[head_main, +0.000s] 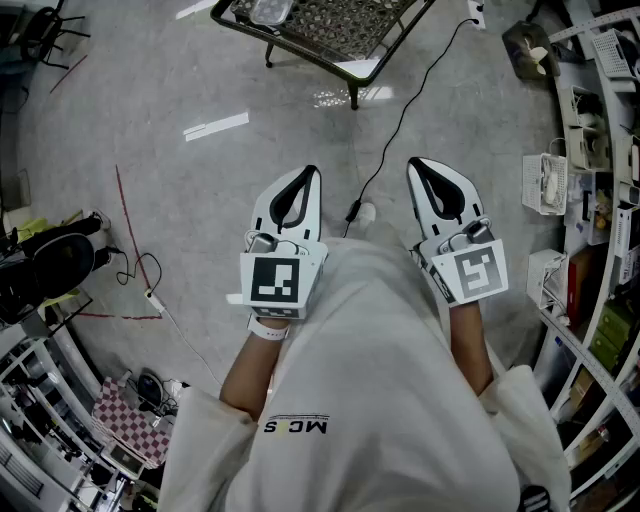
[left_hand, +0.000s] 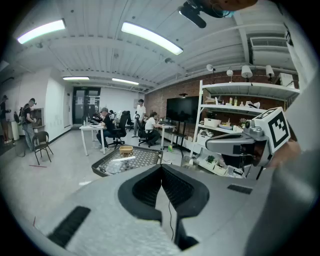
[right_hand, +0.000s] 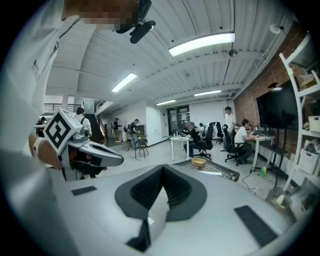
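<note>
Jaws of left gripper (head_main: 312, 173) and right gripper (head_main: 413, 164) closed, empty; "MC" on white shirt (head_main: 385, 400)

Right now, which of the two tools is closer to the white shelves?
The right tool: the white shelves stand on its side, while the left tool hangs farther away.

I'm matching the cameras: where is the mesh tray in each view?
Head view: mesh tray, top centre.
Left gripper view: mesh tray, left of centre.
Right gripper view: mesh tray, right of centre.
Shared landmark: white shelving, on the right in all three.
</note>
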